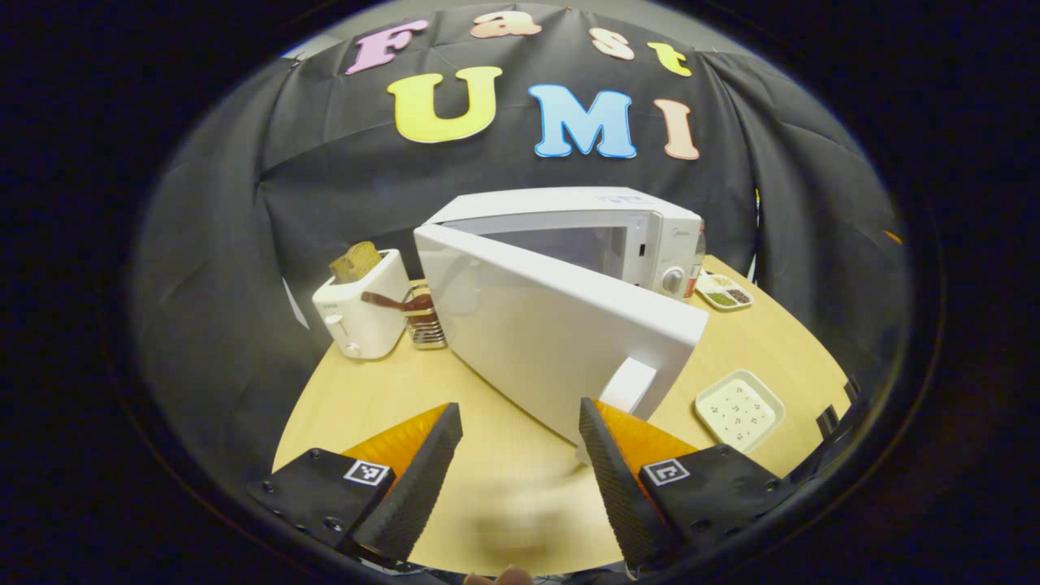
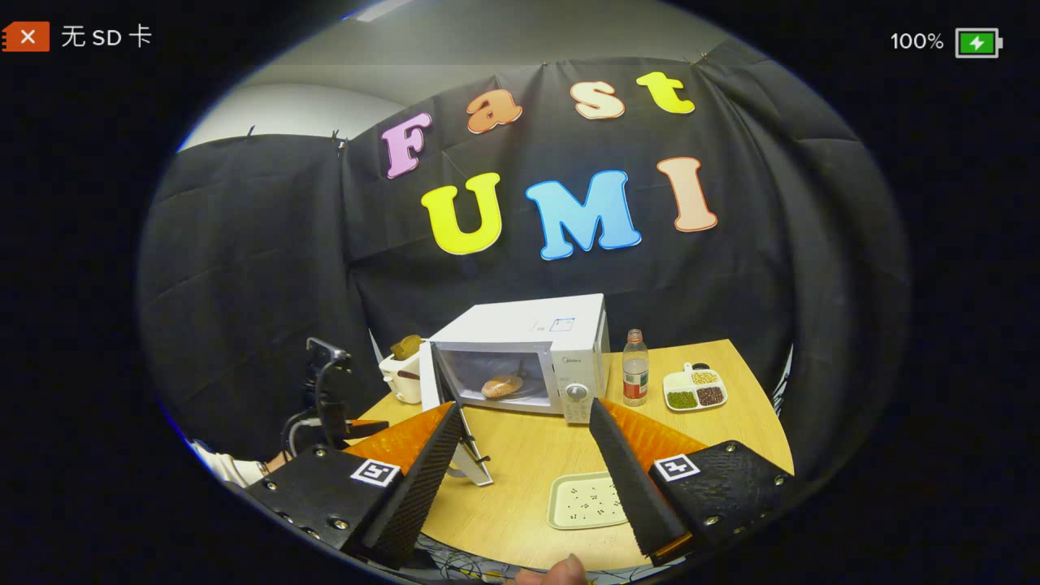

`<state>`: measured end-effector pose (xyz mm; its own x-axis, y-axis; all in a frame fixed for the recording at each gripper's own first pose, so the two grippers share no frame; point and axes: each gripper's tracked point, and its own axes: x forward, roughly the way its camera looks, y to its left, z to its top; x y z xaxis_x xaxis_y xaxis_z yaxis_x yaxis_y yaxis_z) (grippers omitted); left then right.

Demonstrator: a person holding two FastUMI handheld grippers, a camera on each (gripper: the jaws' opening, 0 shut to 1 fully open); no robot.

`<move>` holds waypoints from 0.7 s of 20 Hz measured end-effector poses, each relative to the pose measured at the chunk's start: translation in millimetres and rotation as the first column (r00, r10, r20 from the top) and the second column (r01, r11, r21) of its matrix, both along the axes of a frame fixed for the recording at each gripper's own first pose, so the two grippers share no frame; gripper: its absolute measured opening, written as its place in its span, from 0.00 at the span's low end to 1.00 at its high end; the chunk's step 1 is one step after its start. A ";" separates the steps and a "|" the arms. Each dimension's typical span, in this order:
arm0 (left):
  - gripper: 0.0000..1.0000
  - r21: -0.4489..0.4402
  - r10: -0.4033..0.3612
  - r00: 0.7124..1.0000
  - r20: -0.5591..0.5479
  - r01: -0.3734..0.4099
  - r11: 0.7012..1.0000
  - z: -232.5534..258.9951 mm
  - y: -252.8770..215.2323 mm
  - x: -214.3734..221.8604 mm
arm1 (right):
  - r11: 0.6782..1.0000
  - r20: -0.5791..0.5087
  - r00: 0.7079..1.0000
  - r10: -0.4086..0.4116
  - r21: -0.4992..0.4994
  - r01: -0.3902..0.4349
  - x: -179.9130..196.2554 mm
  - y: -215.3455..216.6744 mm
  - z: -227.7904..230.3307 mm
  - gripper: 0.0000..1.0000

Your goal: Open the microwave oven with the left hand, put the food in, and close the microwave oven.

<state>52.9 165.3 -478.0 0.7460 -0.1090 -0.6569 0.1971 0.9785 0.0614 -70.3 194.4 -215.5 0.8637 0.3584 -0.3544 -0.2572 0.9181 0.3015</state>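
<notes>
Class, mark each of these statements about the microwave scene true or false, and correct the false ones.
1. The microwave door is open. True.
2. Food lies inside the microwave. True.
3. The left hand-held gripper is shut on the door handle. False: its jaws stand open, apart from the handle.
4. The toaster is empty. False: bread sticks out of it.
5. The right hand-held gripper holds the bottle. False: it is open and holds nothing.
</notes>
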 end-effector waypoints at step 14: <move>0.95 -0.042 -0.118 0.991 0.062 0.121 0.992 -41.9 -93.6 169.0 | 0.934 -0.101 0.928 -0.358 -0.030 0.357 20.5 -31.7 -17.5 0.98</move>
